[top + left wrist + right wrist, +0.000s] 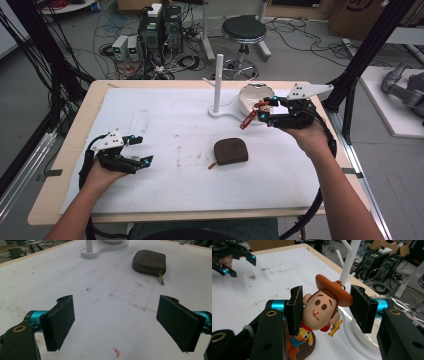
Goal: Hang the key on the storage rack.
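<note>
High view: right gripper [263, 114] up by the white bowl [248, 96], clamped on a cowboy figure [248, 119]; left gripper [141, 151] low at table's left, jaws apart.
Left gripper view: jaws wide, nothing between; brown pouch [149, 261] ahead.
Right gripper view: pads squeeze the figure's head [321, 310].

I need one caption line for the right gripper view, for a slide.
Right gripper clamps a cowboy figurine keychain by the head above the white table, with the white peg stand behind.
</note>
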Motion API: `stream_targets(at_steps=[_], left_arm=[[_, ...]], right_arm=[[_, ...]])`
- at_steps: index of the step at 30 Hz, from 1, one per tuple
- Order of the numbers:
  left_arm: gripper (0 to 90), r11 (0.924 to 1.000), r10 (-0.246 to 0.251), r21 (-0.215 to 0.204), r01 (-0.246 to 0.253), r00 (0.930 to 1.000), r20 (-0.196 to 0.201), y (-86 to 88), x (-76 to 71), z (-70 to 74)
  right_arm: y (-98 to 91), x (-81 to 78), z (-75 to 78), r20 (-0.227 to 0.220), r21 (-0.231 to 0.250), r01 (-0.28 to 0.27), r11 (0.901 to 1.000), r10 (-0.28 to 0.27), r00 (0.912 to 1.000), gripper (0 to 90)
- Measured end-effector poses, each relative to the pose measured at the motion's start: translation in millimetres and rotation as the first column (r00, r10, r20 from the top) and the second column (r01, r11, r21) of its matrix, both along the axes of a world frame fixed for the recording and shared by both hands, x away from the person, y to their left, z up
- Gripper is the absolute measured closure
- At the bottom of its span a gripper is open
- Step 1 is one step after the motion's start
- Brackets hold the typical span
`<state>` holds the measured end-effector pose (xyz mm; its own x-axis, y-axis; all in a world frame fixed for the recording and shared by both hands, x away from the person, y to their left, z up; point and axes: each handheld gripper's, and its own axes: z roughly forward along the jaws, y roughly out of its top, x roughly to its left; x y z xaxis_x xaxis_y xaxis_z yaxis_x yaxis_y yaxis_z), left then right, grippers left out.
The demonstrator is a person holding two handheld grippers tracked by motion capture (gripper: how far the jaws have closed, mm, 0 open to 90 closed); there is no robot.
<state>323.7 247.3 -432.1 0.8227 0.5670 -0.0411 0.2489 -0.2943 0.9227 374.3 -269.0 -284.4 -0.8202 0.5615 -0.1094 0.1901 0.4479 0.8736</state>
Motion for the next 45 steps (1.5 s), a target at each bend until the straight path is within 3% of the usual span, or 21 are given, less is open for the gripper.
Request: stream_targets(at_steps=[18, 23, 45], left_arm=[[15.1, 1.0, 0.01, 0.002, -0.01, 0.9999, 0.008, 3.7, -1.0, 1.5], [15.1, 1.0, 0.008, 0.004, -0.008, 0.9999, 0.012, 3.7, -1.3, 1.7], [15.1, 1.0, 0.008, 0.002, -0.008, 0.9999, 0.013, 4.7, -1.3, 1.9]], right_arm=[[44.5, 35.8, 26.2, 0.002, -0.013, -0.073, 0.9973, 0.073, 0.9974, 47.1], [56.6, 44.6, 34.8, 0.024, -0.015, -0.083, 0.9964, 0.083, 0.9962, 47.1], [91.5, 74.2, 56.4, 0.023, -0.023, -0.094, 0.9953, 0.095, 0.9952, 47.0]])
